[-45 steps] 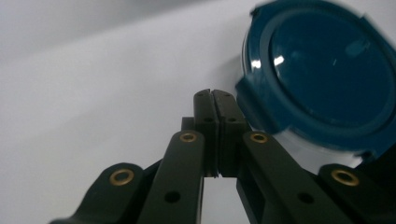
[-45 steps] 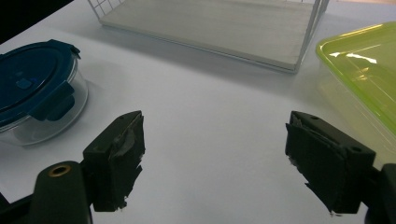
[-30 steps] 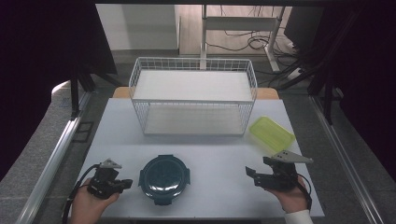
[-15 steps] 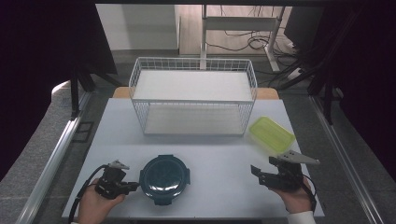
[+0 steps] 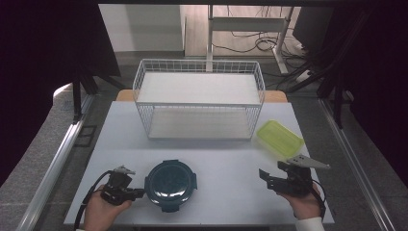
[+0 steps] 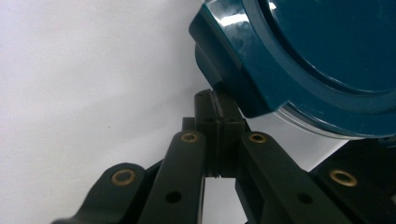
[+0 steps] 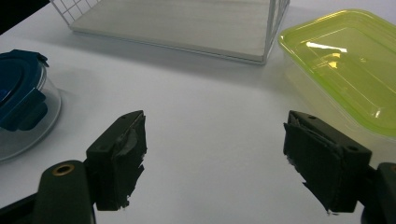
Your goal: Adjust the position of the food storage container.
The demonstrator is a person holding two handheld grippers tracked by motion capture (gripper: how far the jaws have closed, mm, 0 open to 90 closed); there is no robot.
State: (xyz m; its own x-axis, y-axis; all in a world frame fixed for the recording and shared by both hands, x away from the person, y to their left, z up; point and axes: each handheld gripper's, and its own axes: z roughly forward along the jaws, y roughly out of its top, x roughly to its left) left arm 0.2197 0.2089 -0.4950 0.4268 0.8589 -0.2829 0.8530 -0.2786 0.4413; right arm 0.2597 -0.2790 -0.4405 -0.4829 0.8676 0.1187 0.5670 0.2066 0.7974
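Container point(image 5: 170, 179), teal-lidded, sits just past the left claw point(image 5: 139, 193), whose closed tips touch its lid clasp; right claw point(image 5: 269, 179) gapes wide, empty.

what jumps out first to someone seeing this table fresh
A round dark teal lidded container sits at the near edge, with the left gripper shut right at its side latch. Behind it stands a white wire basket, and a lime green box lies to the right, just beyond the open right gripper.
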